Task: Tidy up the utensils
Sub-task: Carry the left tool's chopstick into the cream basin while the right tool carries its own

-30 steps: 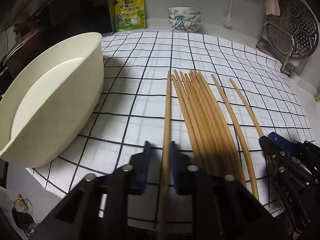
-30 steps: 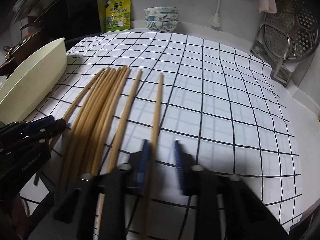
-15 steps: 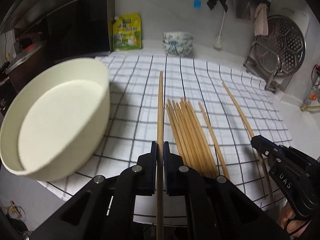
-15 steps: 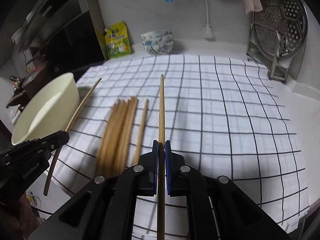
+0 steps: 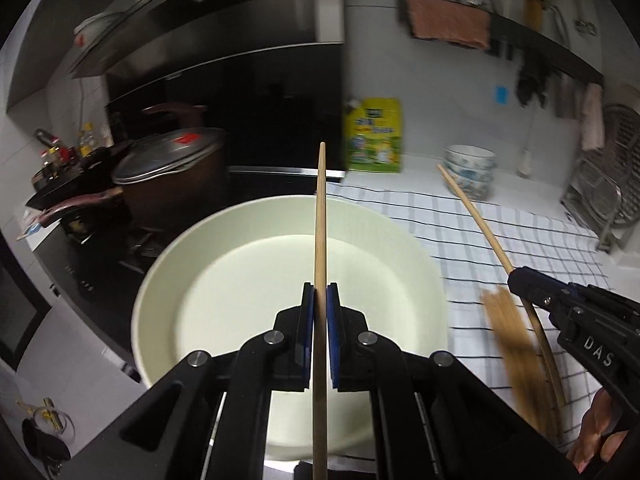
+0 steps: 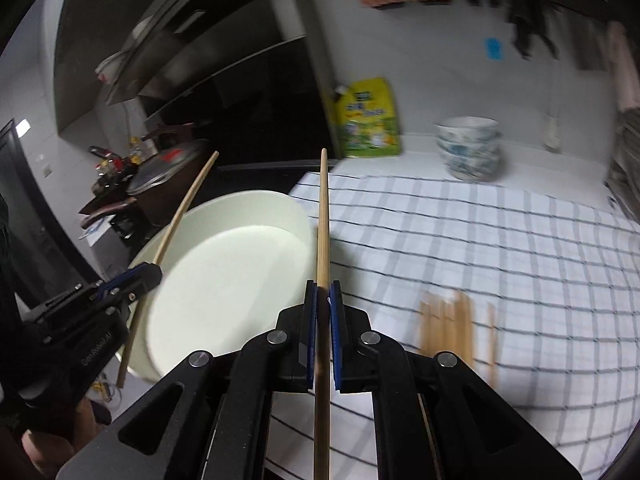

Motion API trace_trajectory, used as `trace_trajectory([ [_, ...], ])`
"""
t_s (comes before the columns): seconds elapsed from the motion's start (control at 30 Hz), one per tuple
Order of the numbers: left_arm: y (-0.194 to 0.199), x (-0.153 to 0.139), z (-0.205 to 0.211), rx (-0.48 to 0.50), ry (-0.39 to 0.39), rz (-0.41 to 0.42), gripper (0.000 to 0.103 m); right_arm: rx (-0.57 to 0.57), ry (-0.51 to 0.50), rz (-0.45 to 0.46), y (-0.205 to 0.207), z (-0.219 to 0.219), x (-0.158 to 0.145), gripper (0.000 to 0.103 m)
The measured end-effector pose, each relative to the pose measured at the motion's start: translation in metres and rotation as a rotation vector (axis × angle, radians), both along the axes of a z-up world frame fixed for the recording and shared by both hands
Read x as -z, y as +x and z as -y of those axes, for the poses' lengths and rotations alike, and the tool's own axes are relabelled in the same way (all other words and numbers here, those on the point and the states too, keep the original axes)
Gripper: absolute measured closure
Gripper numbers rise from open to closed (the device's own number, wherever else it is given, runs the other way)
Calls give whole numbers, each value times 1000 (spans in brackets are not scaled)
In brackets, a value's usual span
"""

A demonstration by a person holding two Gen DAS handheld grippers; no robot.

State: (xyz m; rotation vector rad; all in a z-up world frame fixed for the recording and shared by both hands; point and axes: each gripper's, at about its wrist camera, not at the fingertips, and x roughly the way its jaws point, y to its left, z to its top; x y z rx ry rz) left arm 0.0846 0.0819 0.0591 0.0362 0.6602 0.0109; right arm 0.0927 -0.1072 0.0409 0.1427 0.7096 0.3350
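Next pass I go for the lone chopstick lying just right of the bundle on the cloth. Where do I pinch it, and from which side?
Probably the lone chopstick's near end, from above, jaws straddling its width along its length. It lies flat on the checked cloth, slightly apart from the bundle, so the fingers likely fit. Motion blur hides finer detail.

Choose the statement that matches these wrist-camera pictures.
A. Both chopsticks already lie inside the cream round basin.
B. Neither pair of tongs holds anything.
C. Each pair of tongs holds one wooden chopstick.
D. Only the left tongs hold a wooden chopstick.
C: the left tongs are shut on one long wooden chopstick above the cream round basin, and the right tongs are shut on another wooden chopstick.
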Motion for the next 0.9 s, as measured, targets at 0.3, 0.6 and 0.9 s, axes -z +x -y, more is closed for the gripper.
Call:
trace_trajectory([
  [0.3,34,19,-55,-52,-18,-55,96,-120,-21,-72,59,-90,8,97],
  [0.6,55,47,-65,-46,-35,-138,96,-111,-38,-196,81,-106,49,97],
  [0.9,55,52,-66,-60,-42,-151,80,-96,-59,-208,82,-104,56,96],
])
